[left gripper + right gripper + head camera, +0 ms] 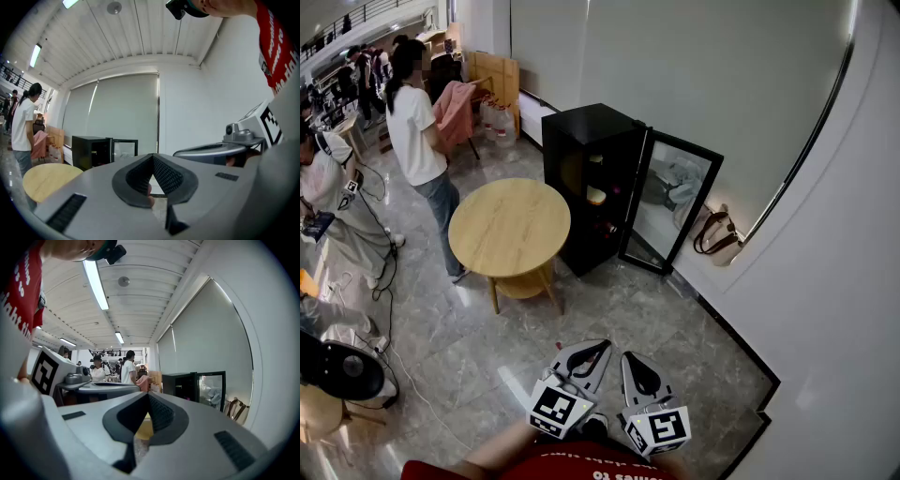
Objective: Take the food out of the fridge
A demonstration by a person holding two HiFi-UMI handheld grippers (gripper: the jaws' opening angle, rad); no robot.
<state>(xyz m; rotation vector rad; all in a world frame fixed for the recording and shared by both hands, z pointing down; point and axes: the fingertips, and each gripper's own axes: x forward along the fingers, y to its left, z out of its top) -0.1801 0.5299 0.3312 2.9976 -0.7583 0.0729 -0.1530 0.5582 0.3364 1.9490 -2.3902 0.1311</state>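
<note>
left gripper and right gripper both closed, empty; better step past the surface to the far open fridge, then spread one before reaching the food

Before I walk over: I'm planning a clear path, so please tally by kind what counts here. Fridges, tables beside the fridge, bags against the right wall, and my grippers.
Fridge, door open: 1
Round table: 1
Handbag: 1
Grippers: 2, the left gripper and the right gripper
Total: 5
</note>
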